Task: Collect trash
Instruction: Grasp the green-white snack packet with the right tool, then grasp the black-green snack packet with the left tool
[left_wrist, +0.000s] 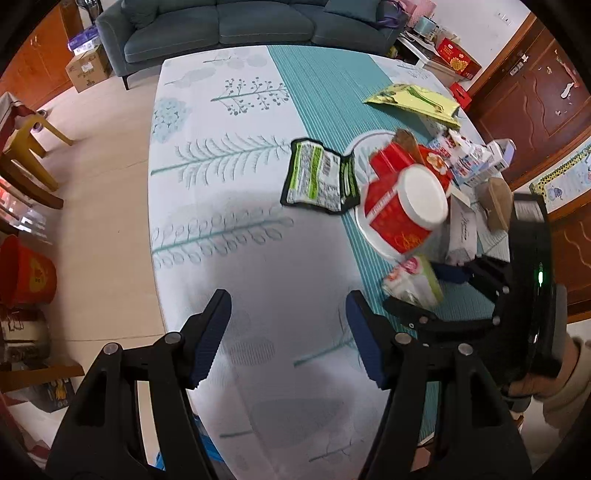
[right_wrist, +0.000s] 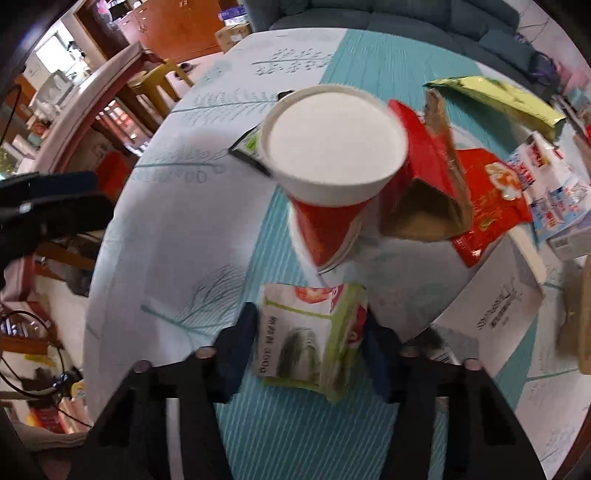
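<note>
Pinched between the blue ribbed pads of the right gripper (right_wrist: 310, 339), a small green-and-white carton (right_wrist: 314, 339) sits closest to the right wrist camera — a soft-cornered paperboard box with a red fruit print on its top and printed text down one face. It hangs just above the striped teal runner of the bench (right_wrist: 177, 229), at the near edge of the trash pile. Motion blur smears its edges, so the lettering is hard to read.

Just beyond it a red paper cup (right_wrist: 332, 166) with a white inside stands tilted on a white plate (left_wrist: 373, 236), most of which is hidden under the heap. Beside the cup lie a torn red cardboard box (right_wrist: 424, 177) with its brown inner side showing, a glossy red wrapper (right_wrist: 487, 199), blue-and-white cartons (right_wrist: 546, 184) and a flat white paper box (right_wrist: 491, 314). A crinkled yellow foil bag (left_wrist: 413, 103) lies farther back, and a flat green-and-black wrapper (left_wrist: 317, 177) lies left of the plate on the leaf-patterned cloth.

From the left wrist view, the left gripper (left_wrist: 288, 336) hovers over bare cloth with its jaws spread wide and nothing between them. The right gripper's black frame reaches in from the right side of the bench, the person's sleeve cut off at the frame edge.
</note>
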